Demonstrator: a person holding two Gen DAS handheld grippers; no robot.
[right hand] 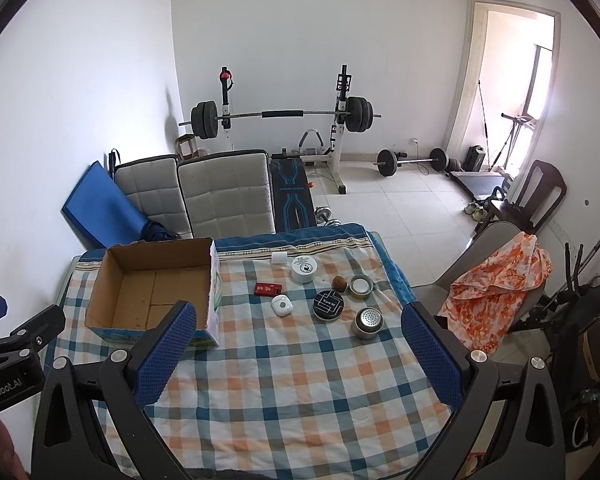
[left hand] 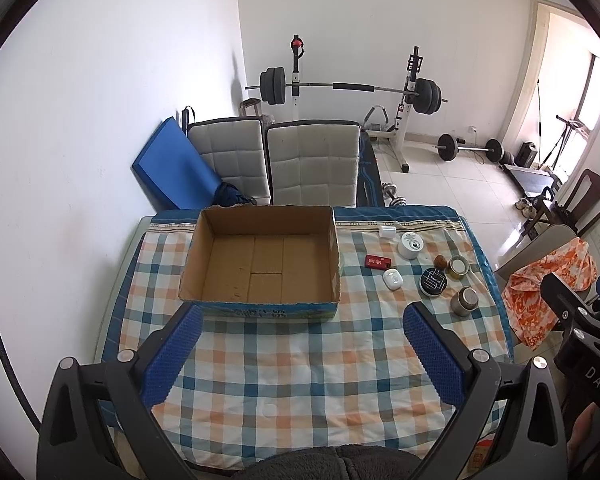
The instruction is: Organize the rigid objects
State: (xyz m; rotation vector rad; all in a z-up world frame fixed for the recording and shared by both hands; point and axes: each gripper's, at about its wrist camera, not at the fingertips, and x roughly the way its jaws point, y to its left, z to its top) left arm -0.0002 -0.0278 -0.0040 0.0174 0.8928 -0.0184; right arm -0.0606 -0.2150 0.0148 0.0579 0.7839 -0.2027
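Both the left gripper [left hand: 302, 344] and right gripper [right hand: 300, 340] hang wide open and empty above the worktop [right hand: 284, 380]. The small objects cluster ahead of the right gripper, the steel tin [right hand: 367, 322] nearest; the empty box [right hand: 156, 292] lies to their left. Labels are unreadable.

Right gripper body [left hand: 592, 368], seen at right edge of left wrist view: white letters "DAS", rest cut off.
Left gripper body [right hand: 4, 380], seen at left edge of right wrist view: white print "GenRobot.AI", first letter partly cropped.
Black round tin [right hand: 329, 304]: white label on lid, characters too small to read.
Red card [right hand: 267, 289]: light marks, illegible.
Weight bench pad [right hand: 292, 196]: blue lettering, blurred.
Cardboard box [left hand: 260, 308] front: blue print, unreadable.
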